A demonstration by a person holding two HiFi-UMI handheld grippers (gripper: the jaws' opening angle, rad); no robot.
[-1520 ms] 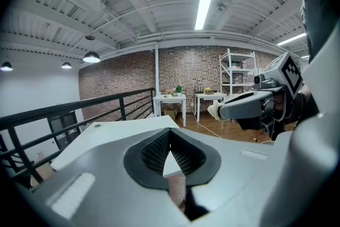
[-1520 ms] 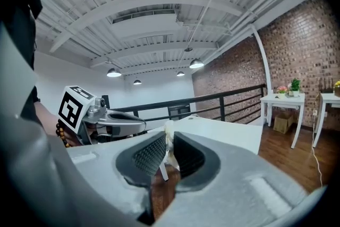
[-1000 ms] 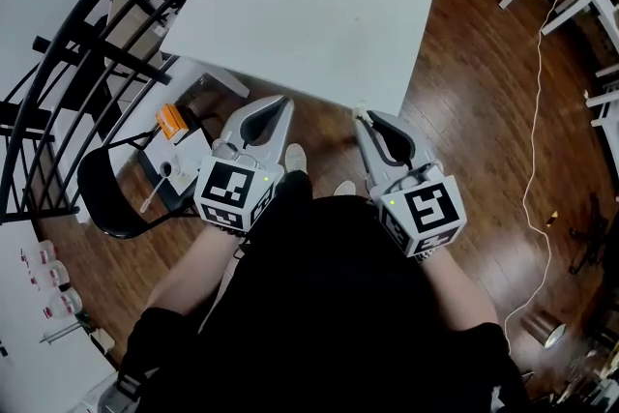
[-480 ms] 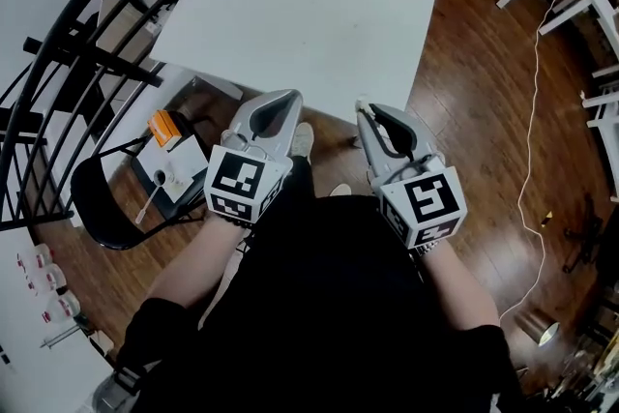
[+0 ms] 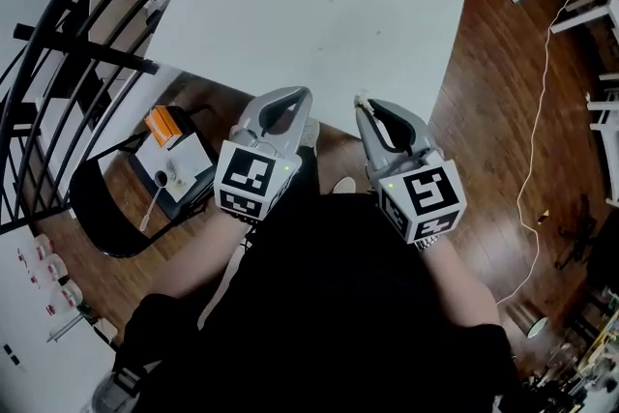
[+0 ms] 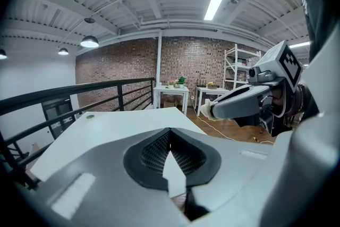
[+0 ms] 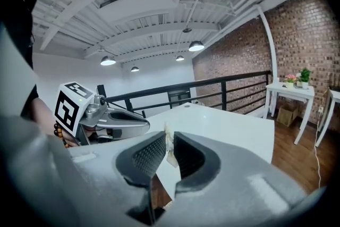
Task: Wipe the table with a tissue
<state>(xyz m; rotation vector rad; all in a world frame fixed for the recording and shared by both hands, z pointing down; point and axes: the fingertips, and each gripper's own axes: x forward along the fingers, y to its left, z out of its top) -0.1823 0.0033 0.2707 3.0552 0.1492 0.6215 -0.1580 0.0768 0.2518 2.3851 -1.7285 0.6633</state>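
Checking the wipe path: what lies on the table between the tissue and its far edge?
Nothing: the head view shows bare white table beyond the tissue, right up to that edge.

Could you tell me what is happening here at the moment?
A person stands at a white table with a gripper in each hand. The right gripper is shut on a small tissue, held by the table's near edge. The left gripper is shut and empty beside it. The tissue does not appear to touch the table yet.
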